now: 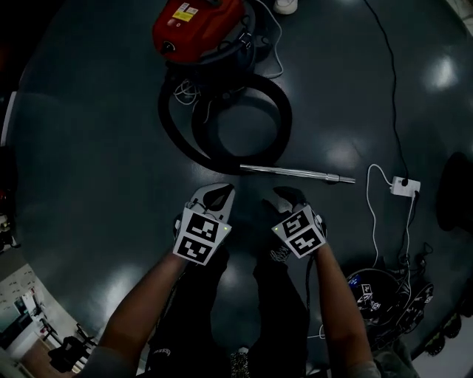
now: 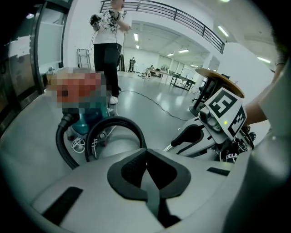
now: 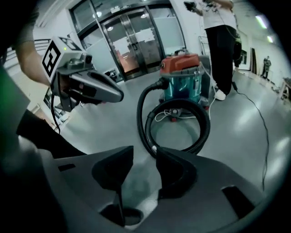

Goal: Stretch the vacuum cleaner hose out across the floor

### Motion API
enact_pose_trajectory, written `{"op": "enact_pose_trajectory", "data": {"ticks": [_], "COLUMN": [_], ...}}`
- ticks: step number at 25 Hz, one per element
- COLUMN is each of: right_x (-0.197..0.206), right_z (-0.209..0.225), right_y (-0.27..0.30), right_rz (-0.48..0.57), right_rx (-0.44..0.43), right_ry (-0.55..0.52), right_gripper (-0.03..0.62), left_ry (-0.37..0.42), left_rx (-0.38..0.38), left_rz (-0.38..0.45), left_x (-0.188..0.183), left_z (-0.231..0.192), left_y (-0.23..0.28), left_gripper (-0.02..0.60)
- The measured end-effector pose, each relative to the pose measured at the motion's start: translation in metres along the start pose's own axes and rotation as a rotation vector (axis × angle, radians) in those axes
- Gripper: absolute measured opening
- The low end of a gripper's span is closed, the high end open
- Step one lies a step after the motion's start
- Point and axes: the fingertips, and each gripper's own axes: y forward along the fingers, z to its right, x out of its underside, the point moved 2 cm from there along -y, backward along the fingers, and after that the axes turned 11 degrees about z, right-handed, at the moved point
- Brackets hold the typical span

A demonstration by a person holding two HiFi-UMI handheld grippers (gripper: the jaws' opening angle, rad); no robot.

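Both grippers are hovering low over the grey floor [image 1: 89,148], side by side, pointing down toward the coil and touching nothing. The left gripper [image 2: 146,170] is showing its jaws pressed together with nothing between them; the right gripper [image 3: 143,168] is holding its jaws apart, also empty. The black vacuum hose [image 1: 168,122] is lying in about 2 overlapping loops directly in front of the red vacuum cleaner [image 1: 196,22], with 1 end running into the cleaner body. A chrome wand tube [image 1: 295,173] is lying flat just beside the near edge of the coil; it seems to be joining the hose's free end, though the joint is too dark to confirm. Judgement: the step in hand is the approach, with stretching not yet begun. To do it well, the right gripper should be closing on the free end near the wand, where the hose is stiffest, while the left gripper is opening first and then steadying the loop nearer the cleaner. The pull should be going low and away from the cleaner, unrolling 1 loop at a time. Risks: the white cord [image 1: 273,44] by the cleaner is lying near the coil and could be snagging, and a hard tug could be dragging the cleaner along.
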Motion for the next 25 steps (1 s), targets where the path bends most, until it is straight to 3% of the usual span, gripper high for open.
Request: {"op": "enact_pose_trajectory", "data": {"ticks": [2,7,13,18,22,25], "right_x": [0.033,0.108,0.172,0.197,0.202,0.209], "right_z": [0.013,0.066,0.113,0.127,0.131,0.128], "right_y": [0.036,0.112,0.175,0.207,0.206,0.204], "right_rz": [-0.067,-0.218,-0.342,-0.362,-0.321,-0.405], "right_rx": [-0.021,-0.030,-0.040,-0.071,-0.100,-0.161], "right_ry": [-0.068,-0.194,-0.331,-0.434,-0.540,-0.604], "right_gripper": [0.171,0.189,0.189,0.195,0.195,0.192], "left_ry": [-0.005,-0.037,-0.107,-0.124,-0.250,-0.309], "left_rx": [0.004,-0.001,0.011,0.036,0.004,-0.020], "left_rz": [-0.027,-0.082,-0.087,-0.112,-0.140,-0.146], "left_x": [0.035,0.103,0.144,0.172,0.190,0.191], "left_z": [-0.013,-0.041,-0.048,-0.047,-0.058,-0.068], "left_y": [0.026,0.090,0.153,0.183,0.194,0.188], "left_gripper": [0.008,0.009,0.008,0.008,0.008,0.009]}}
